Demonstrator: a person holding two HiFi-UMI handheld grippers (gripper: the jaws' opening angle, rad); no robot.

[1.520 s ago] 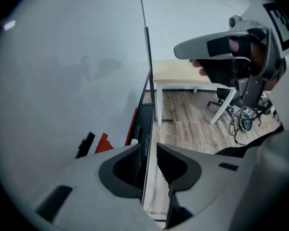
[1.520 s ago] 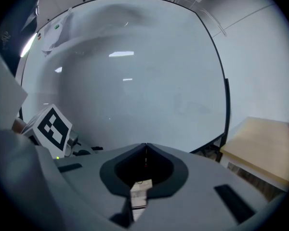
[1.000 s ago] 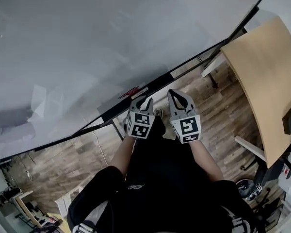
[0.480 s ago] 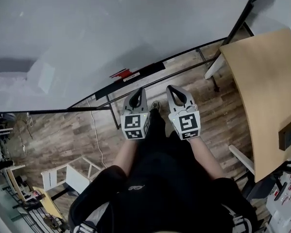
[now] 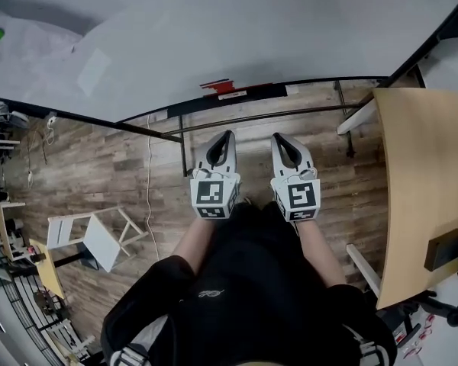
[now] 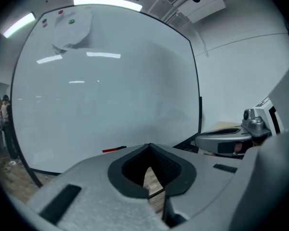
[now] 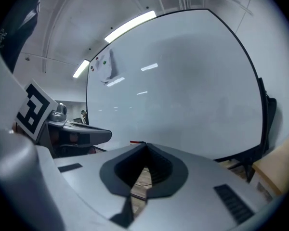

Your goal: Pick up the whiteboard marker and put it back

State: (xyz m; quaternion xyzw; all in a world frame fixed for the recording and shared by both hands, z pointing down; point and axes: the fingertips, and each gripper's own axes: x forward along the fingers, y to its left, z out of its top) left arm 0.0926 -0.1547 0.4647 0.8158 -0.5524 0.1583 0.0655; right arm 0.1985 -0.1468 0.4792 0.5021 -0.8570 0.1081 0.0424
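Red marker (image 5: 216, 86), on black tray (image 5: 266, 91), under whiteboard (image 5: 252, 21)

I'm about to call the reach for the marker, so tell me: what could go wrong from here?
1. The left gripper and right gripper both have their jaws together and hold nothing. Reaching like that would likely shove the red marker instead of gripping it.
2. The marker lies flat on a narrow ledge against the whiteboard. A nudge could roll it off onto the wooden floor.
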